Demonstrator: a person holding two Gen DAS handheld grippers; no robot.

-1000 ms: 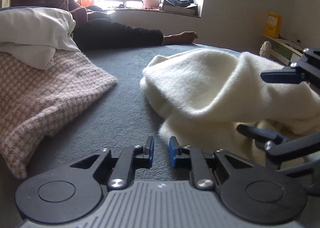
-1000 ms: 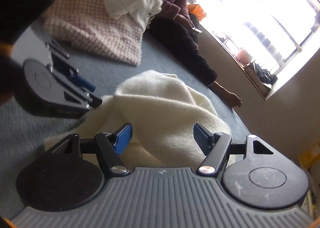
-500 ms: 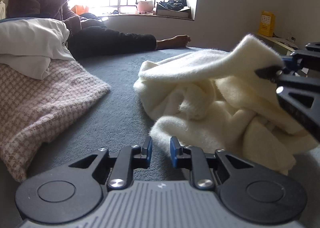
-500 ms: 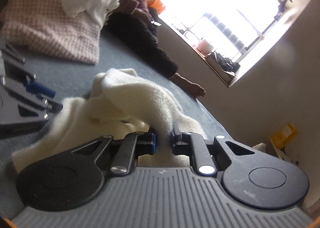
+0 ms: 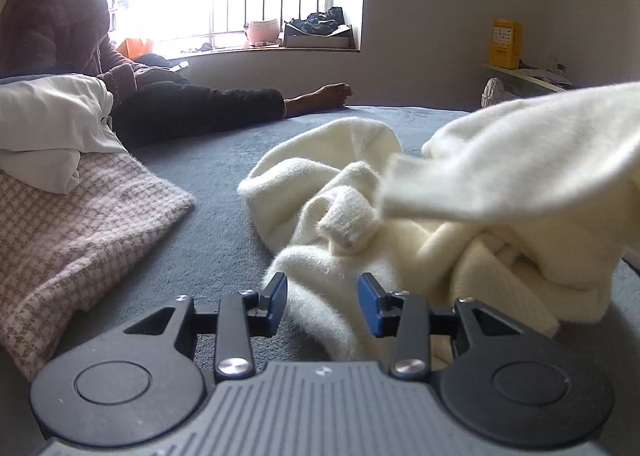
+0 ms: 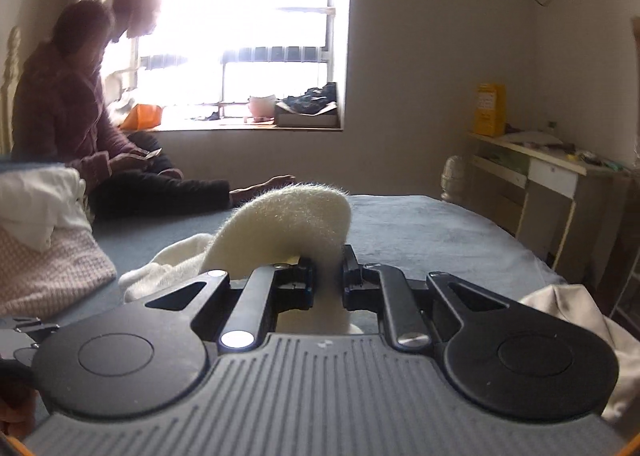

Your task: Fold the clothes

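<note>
While right hand-held gripper [image 6: 327, 280] clamps a raised fold of the cream sweater [image 5: 420, 224], left hand-held gripper [image 5: 322, 302] sits released over its hem on the bed [image 5: 216, 228].

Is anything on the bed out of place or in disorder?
Yes. The cream sweater lies crumpled in a heap on the grey bed cover, one part lifted by the right gripper. The left gripper is open beside it. The pink checked garment lies flat.
</note>
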